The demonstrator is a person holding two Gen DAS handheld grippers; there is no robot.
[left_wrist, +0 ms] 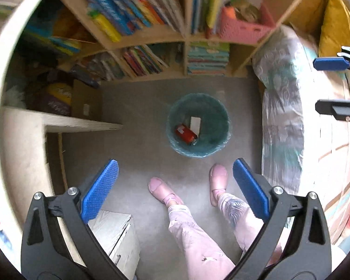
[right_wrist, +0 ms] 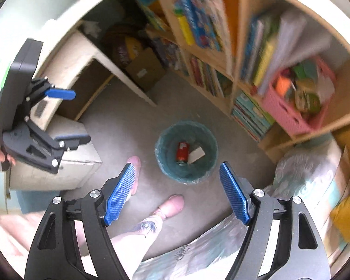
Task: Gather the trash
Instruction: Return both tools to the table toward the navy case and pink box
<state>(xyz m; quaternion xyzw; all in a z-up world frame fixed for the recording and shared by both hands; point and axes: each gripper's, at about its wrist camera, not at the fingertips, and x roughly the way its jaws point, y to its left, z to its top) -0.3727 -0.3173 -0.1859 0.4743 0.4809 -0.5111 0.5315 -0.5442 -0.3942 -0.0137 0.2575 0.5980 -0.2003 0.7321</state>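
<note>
Grey floor [left_wrist: 133, 107] — teal bin [left_wrist: 218, 148], cardboard box [right_wrist: 144, 68], pink-slippered feet [left_wrist: 162, 190].

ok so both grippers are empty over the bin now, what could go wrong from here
1. The person's feet stand close to the trash bin; a step could tip it, spilling the red can and white paper.
2. Both views are blurred, so leftover trash may be missed.

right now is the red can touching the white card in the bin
Touching: in the right wrist view the white card leans against the red can inside the teal bin, no gap between them.
</note>
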